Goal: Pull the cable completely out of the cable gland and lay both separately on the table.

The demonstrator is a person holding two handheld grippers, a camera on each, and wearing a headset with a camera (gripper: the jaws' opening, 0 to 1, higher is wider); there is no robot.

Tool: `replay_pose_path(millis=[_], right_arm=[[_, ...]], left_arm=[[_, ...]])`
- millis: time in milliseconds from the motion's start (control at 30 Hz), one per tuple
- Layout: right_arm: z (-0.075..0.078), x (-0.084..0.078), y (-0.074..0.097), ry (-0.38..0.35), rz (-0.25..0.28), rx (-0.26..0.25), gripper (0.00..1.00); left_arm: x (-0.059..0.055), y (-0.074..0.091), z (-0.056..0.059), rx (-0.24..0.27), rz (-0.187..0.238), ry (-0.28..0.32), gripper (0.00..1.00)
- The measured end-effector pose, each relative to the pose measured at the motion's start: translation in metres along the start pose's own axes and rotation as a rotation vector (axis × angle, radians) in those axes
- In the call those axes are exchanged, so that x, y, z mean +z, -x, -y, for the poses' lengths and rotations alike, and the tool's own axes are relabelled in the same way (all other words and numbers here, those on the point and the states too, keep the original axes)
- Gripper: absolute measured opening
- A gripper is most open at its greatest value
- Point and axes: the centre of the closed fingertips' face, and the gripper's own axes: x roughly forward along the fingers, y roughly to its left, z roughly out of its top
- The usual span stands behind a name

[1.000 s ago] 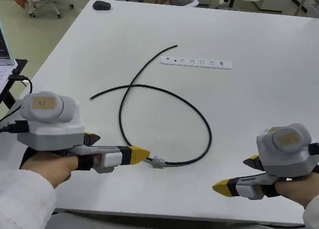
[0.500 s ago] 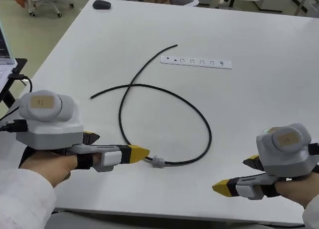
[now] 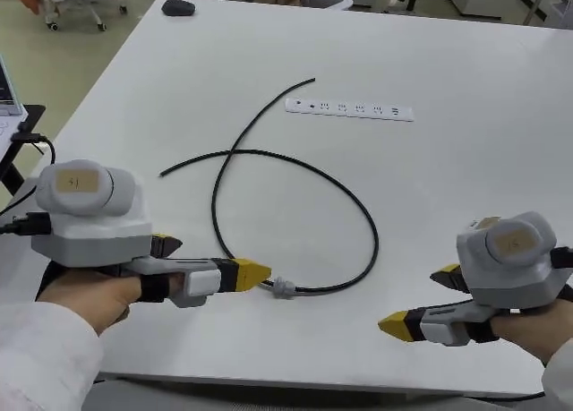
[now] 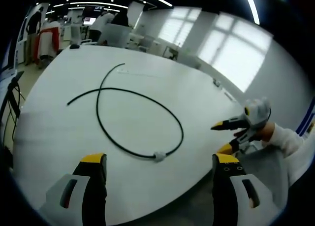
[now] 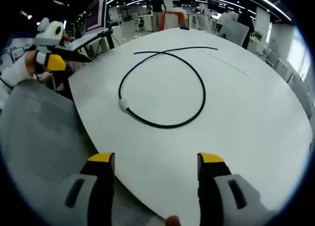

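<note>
Grey cable gland (image 3: 283,288) threaded on a black cable (image 3: 363,209) looping away beyond it. My left gripper (image 3: 218,258), jaws wide and empty, is just left of the gland; my right gripper (image 3: 414,297), likewise wide, well right. Tugging with the gland unpinned could drag both together.

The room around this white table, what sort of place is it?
Probably an open-plan office or lab: an office chair beside the table, a computer mouse and power strip on it, and big windows.
</note>
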Motion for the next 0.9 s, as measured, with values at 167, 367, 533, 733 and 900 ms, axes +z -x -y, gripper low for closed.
replay_pose_path(millis=[167, 367, 533, 733, 900], right_arm=[[-0.006, 0.011, -0.001, 0.020, 0.026, 0.027, 0.69], [-0.010, 0.019, -0.005, 0.067, 0.021, 0.047, 0.68], [-0.010, 0.027, -0.009, 0.071, 0.027, 0.060, 0.68], [-0.017, 0.034, -0.017, 0.082, 0.028, 0.093, 0.64], [-0.022, 0.039, -0.028, 0.126, 0.013, 0.106, 0.62]], left_arm=[[0.001, 0.001, -0.001, 0.004, 0.006, 0.004, 0.89], [0.001, 0.001, 0.000, 0.000, 0.002, -0.001, 0.89], [0.001, 0.001, 0.000, -0.002, 0.002, -0.001, 0.89], [0.003, 0.001, 0.000, -0.007, 0.011, 0.004, 0.89], [0.006, 0.002, 0.000, -0.009, 0.030, 0.017, 0.89]])
